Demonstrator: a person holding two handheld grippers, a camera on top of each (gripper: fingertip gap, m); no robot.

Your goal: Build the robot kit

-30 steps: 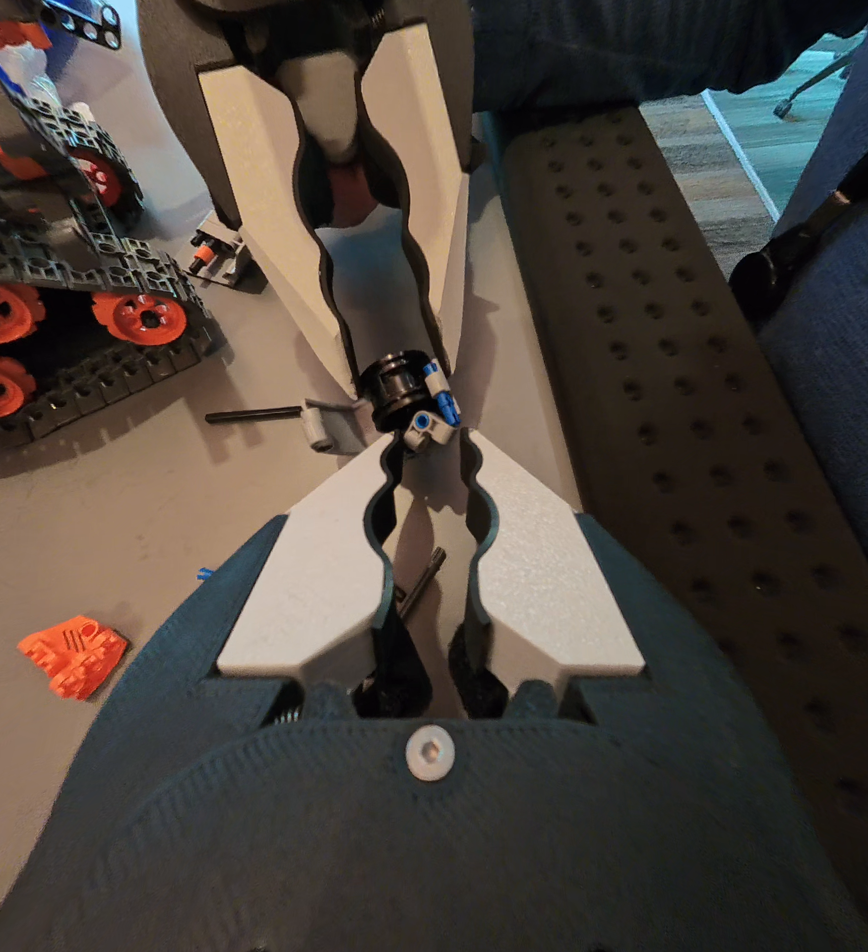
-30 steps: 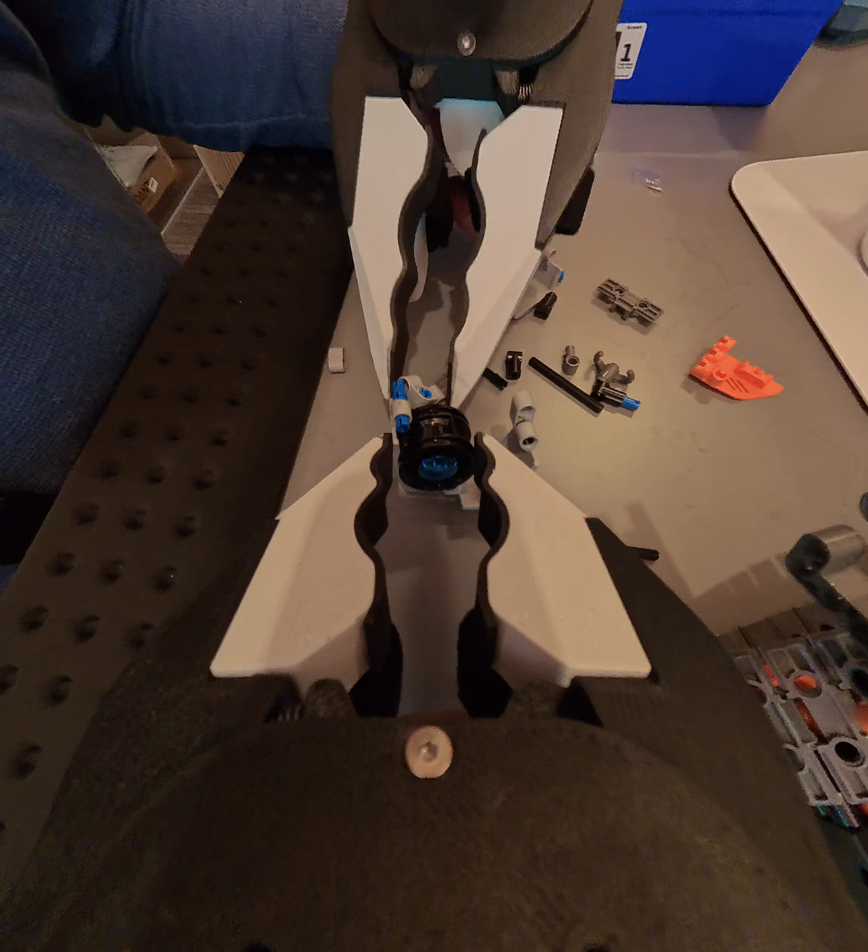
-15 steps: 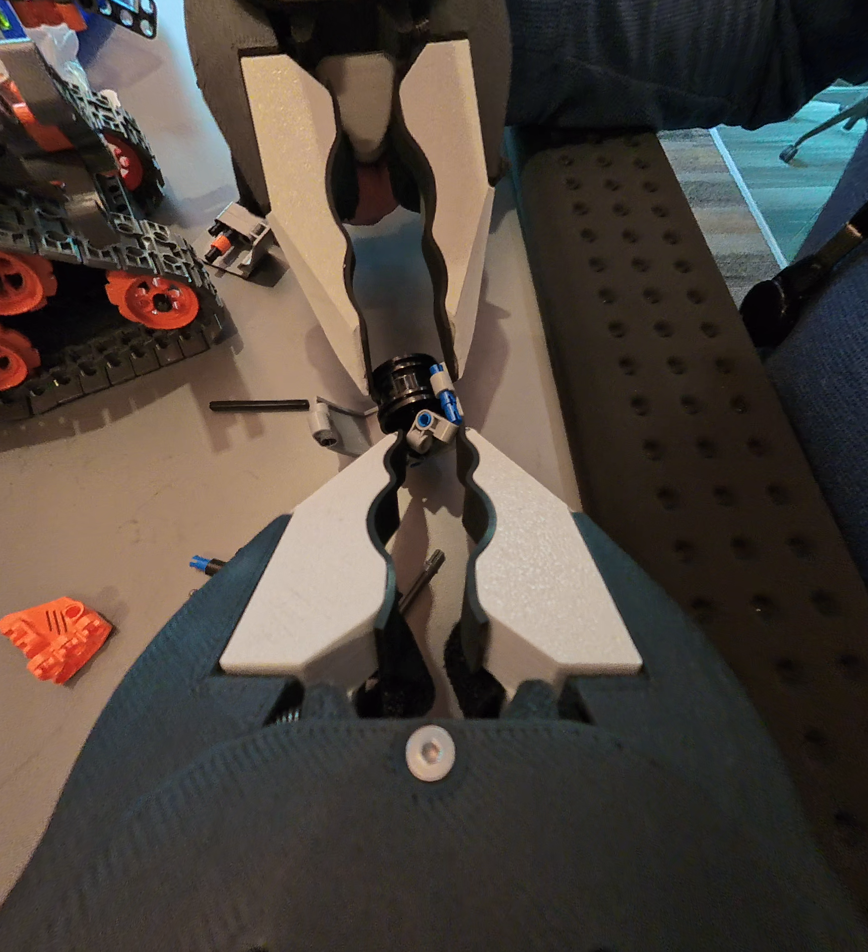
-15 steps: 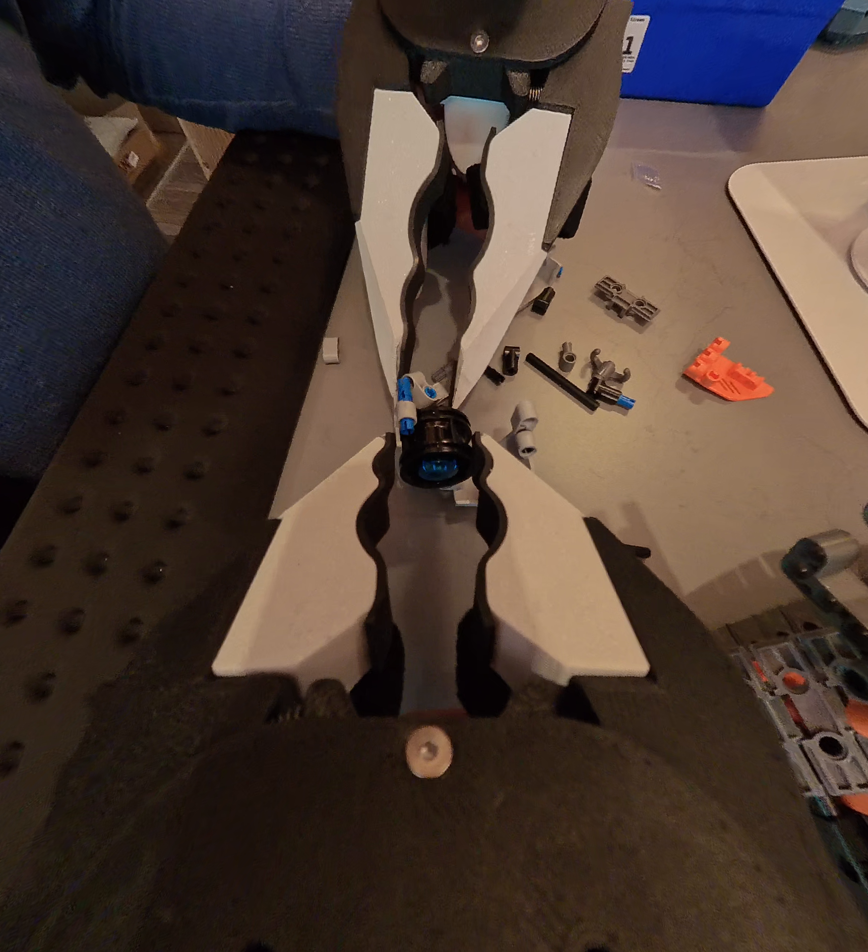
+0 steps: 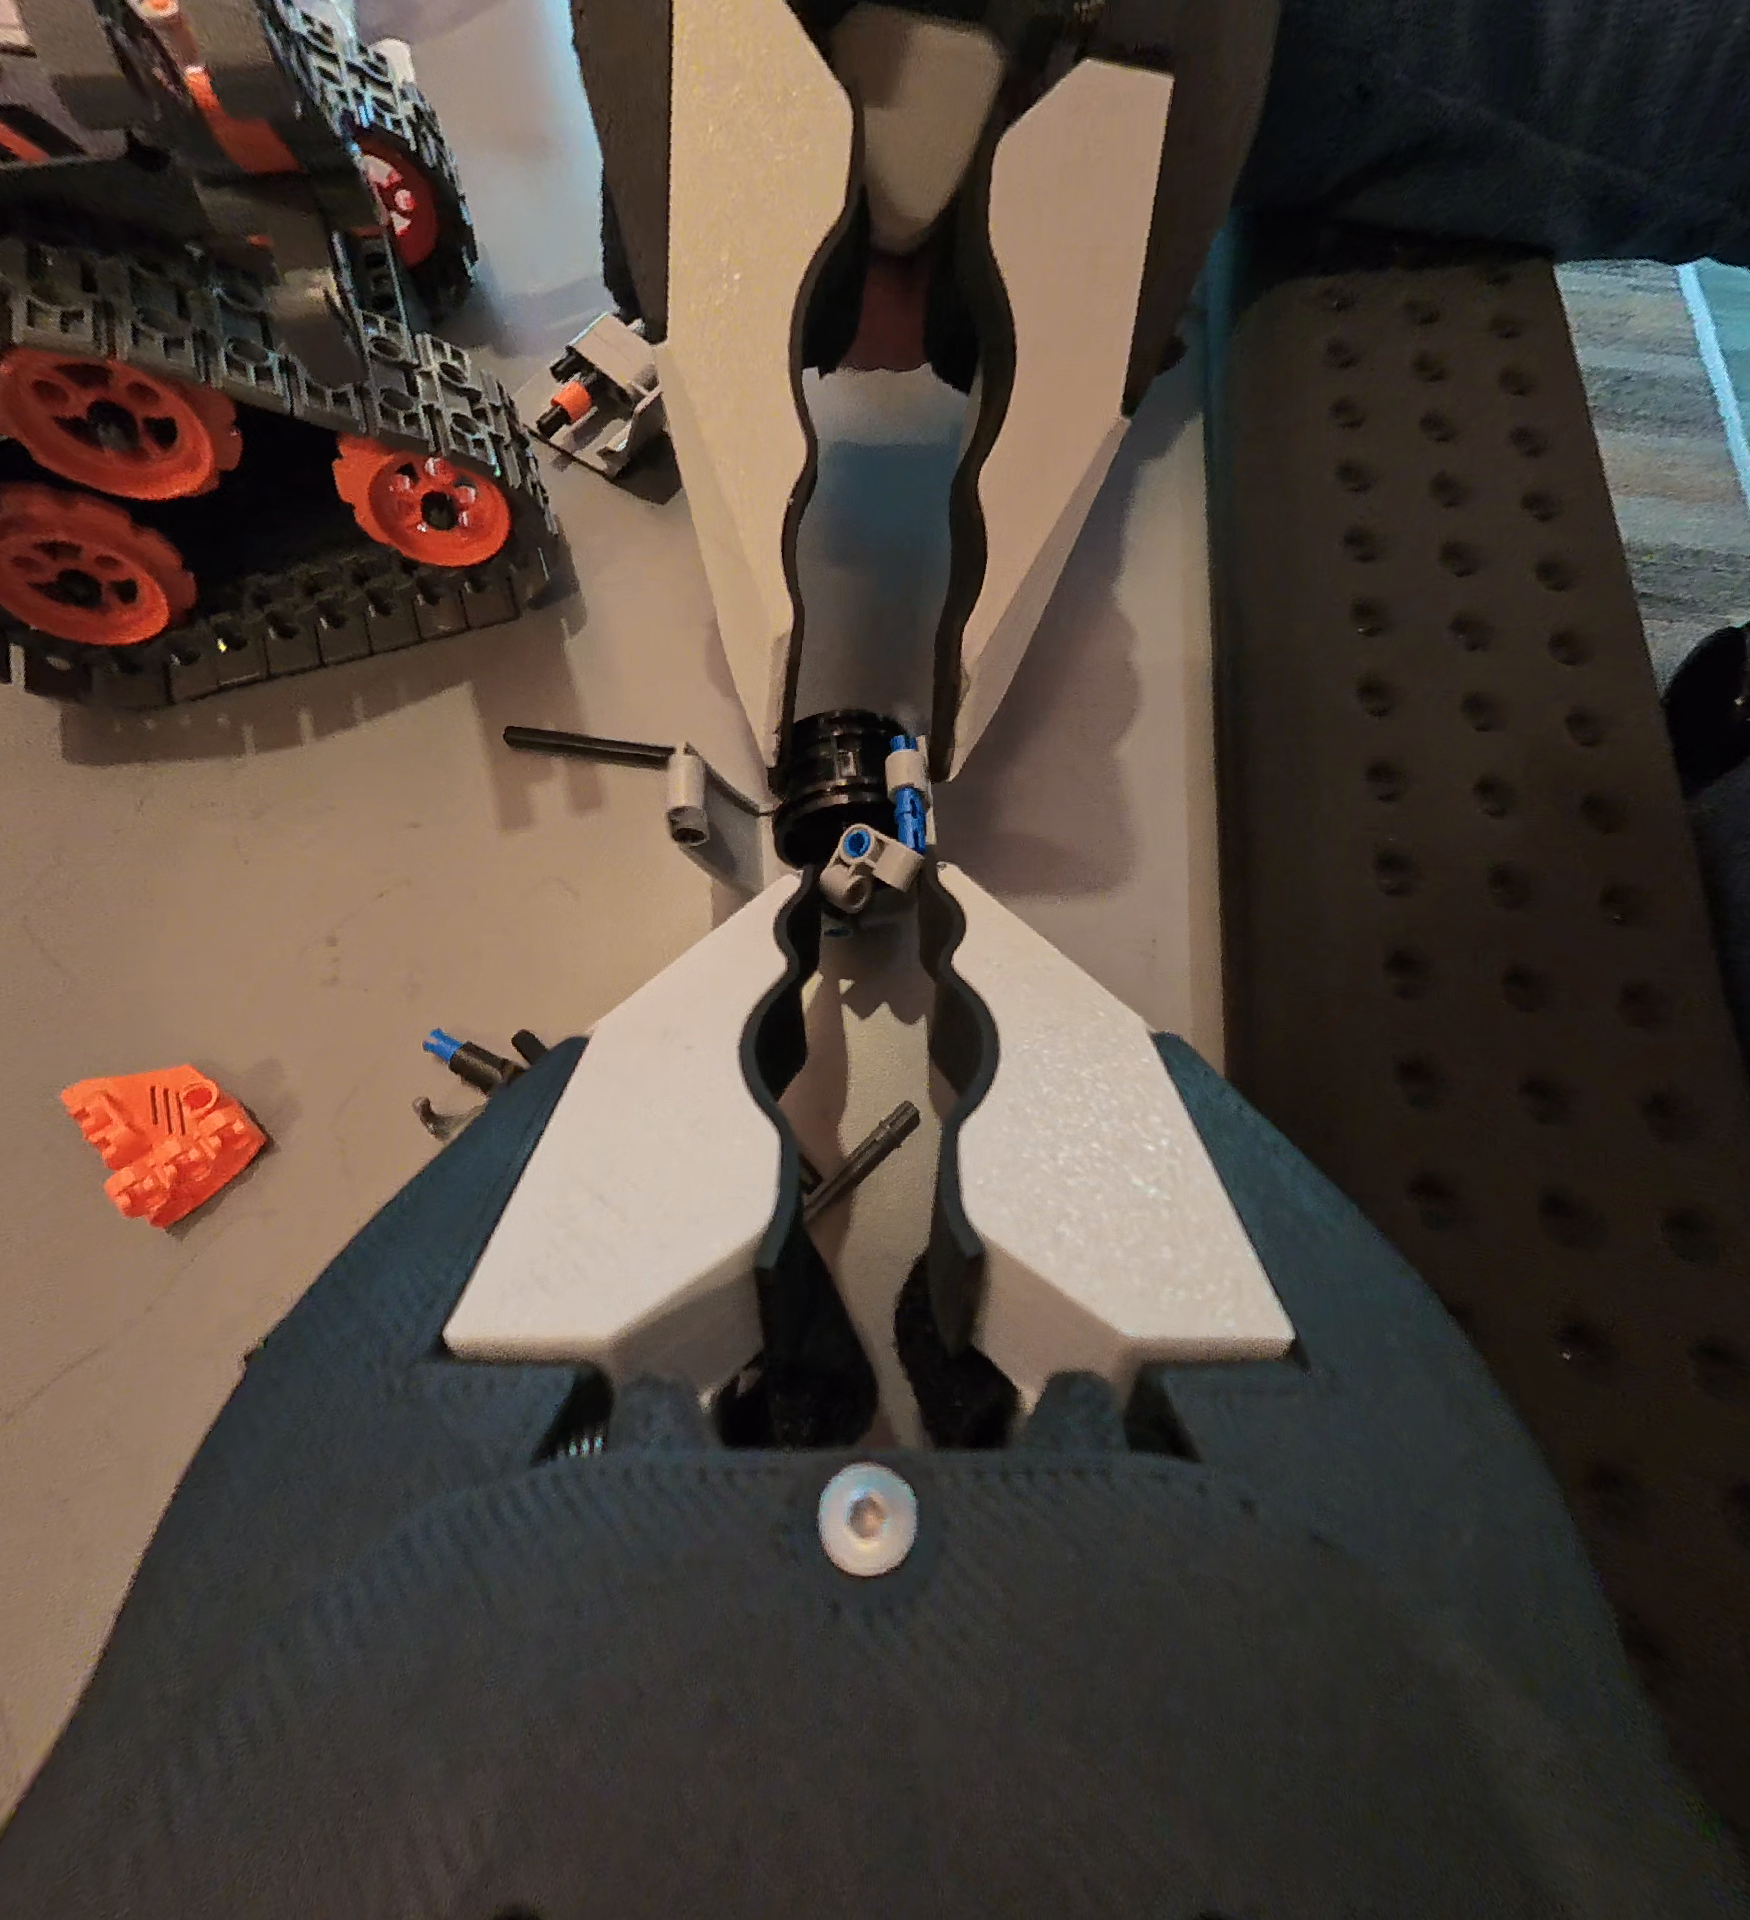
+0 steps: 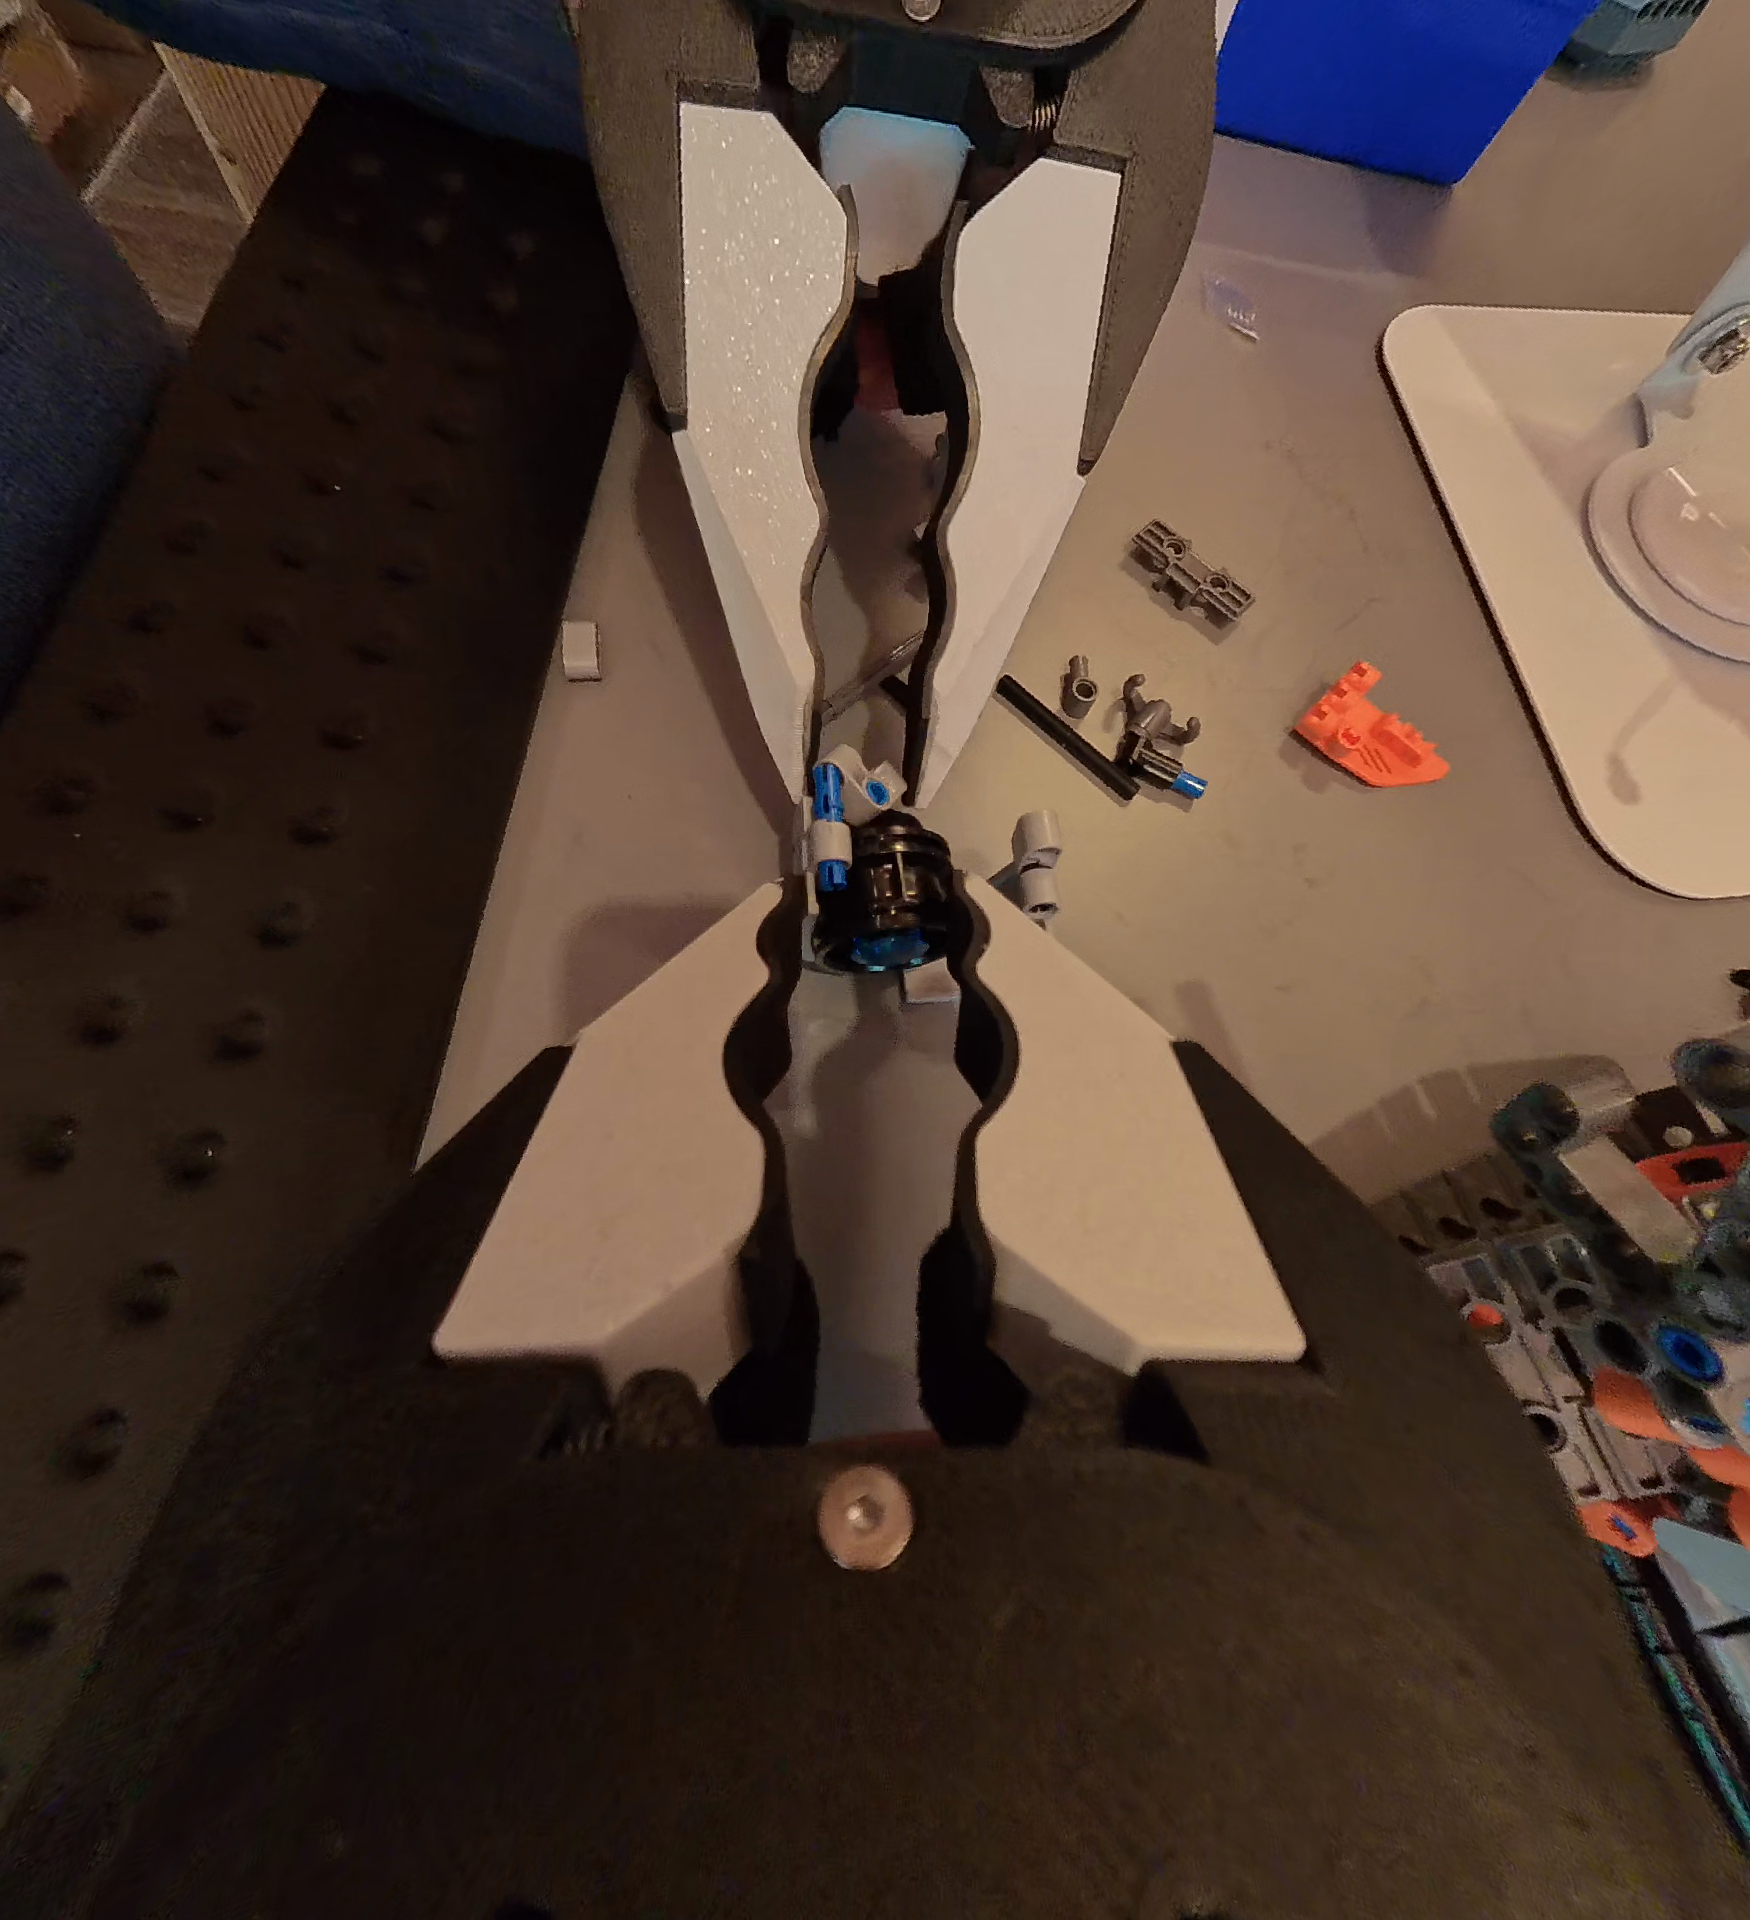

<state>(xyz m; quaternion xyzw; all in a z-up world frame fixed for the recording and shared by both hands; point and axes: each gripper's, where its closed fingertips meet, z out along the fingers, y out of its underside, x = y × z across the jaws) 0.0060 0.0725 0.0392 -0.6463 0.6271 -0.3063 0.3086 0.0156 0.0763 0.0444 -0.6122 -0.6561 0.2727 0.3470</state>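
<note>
A small assembly hangs between my two grippers above the grey table. It is a black ribbed wheel (image 5: 838,779) joined to a grey connector with blue pins (image 5: 871,860). My left gripper (image 5: 869,885) is shut on the grey connector end. My right gripper (image 6: 876,896) faces it and is shut on the black wheel (image 6: 886,883). The right gripper (image 5: 858,750) comes in from the top of the left wrist view. The left gripper (image 6: 860,792) does the same in the right wrist view, on the connector (image 6: 863,781). The two sets of fingertips almost touch.
A tracked toy vehicle with orange wheels (image 5: 206,488) stands at the left. Loose parts lie on the table: an orange piece (image 5: 164,1148), a black axle (image 5: 590,746), a grey connector (image 5: 689,805). A black perforated pad (image 5: 1473,831) runs along the table edge. A white base plate (image 6: 1577,623) lies at the right. Left and right tips are no more than a few centimetres apart. My right gripper's tips are some 7 centimetres from the black axle (image 5: 590,746).
Both grippers stay shut on the assembly. The held pair has shifted slightly towards the tracked vehicle, and the wheel shows more of its ribbed side in the right wrist view.
</note>
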